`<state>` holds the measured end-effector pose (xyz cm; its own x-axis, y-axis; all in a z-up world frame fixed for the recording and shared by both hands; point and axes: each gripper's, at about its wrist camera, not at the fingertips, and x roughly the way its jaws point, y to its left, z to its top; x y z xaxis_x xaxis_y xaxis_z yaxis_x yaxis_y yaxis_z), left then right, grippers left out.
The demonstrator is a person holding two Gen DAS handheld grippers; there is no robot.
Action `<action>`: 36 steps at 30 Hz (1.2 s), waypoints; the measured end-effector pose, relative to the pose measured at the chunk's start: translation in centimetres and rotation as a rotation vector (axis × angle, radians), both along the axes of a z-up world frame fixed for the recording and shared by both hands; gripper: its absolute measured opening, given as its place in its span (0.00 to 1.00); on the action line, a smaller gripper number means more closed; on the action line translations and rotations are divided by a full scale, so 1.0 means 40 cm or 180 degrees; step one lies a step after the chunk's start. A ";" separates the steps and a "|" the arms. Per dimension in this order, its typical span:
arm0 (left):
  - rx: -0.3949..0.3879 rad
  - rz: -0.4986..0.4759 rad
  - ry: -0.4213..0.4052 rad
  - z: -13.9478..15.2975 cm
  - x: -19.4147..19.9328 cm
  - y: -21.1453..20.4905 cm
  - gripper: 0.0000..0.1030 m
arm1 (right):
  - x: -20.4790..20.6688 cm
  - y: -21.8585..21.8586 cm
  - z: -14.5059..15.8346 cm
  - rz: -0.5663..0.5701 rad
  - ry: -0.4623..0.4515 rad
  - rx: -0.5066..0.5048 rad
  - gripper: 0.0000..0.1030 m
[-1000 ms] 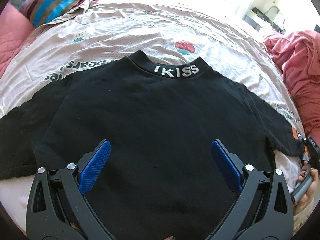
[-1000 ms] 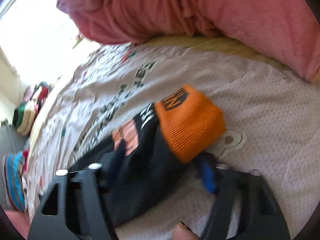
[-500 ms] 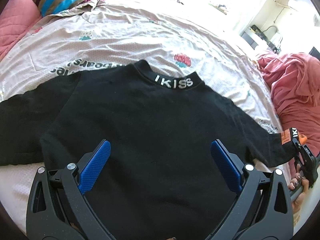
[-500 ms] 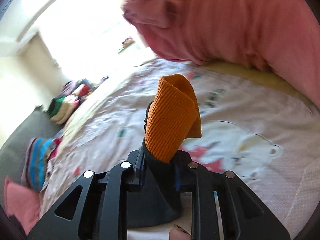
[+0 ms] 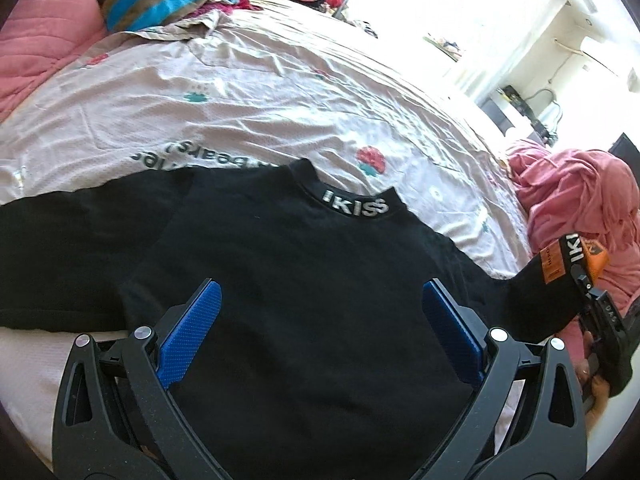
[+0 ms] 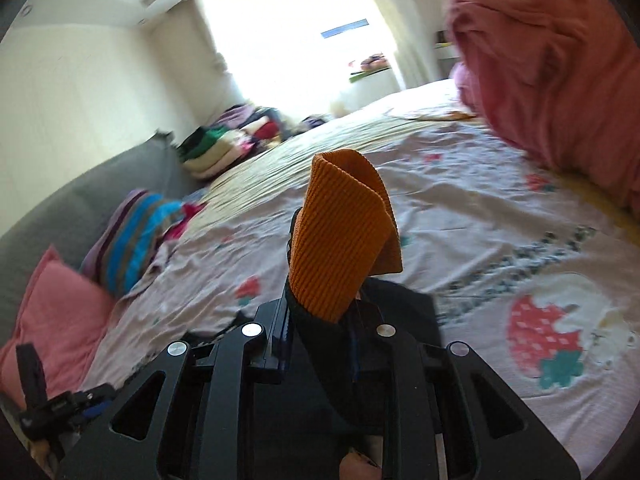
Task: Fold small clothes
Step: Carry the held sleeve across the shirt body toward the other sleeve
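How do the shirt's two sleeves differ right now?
The right sleeve is lifted off the bedsheet, pinched in the right gripper; the left sleeve lies flat on the sheet, untouched. The right sleeve's orange cuff sticks up past the fingers; the left sleeve's end runs out of view. Both belong to the same black shirt. The left gripper hangs open over the body.

Strong daylight comes from the window (image 6: 304, 40) far in the room and burns out to white there. The right wrist view is blurred, most at the pink bedding (image 6: 560, 60). Both views bend and darken at the edges.
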<state>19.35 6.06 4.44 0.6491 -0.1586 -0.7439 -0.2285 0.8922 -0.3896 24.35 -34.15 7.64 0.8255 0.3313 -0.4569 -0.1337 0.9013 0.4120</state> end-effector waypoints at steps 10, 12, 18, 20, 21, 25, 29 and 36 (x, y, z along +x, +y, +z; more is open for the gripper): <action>-0.0238 0.0132 0.0012 -0.026 -0.023 0.063 0.91 | -0.002 0.225 -0.019 0.0510 -0.0004 -0.0352 0.19; -0.0349 0.0131 -0.0006 -0.032 -0.028 0.073 0.91 | -0.003 0.267 -0.032 0.0597 -0.0001 -0.0454 0.19; -0.0590 0.0132 -0.0042 -0.051 -0.043 0.090 0.91 | 0.001 0.377 -0.094 0.0786 0.0090 -0.0764 0.19; -0.0616 0.0124 -0.0023 -0.059 -0.044 0.094 0.91 | -0.002 0.413 -0.115 0.0848 0.0100 -0.0864 0.20; -0.0630 0.0122 -0.0017 -0.061 -0.044 0.096 0.91 | -0.003 0.428 -0.126 0.0885 0.0110 -0.0912 0.20; -0.0698 0.0127 0.0001 -0.075 -0.042 0.105 0.91 | -0.010 0.482 -0.162 0.1031 0.0157 -0.1047 0.21; -0.0809 0.0138 0.0027 -0.093 -0.040 0.116 0.91 | -0.018 0.525 -0.191 0.1184 0.0218 -0.1108 0.25; -0.0886 0.0112 0.0096 -0.120 -0.031 0.113 0.91 | -0.057 0.559 -0.204 0.1517 0.0260 -0.1030 0.52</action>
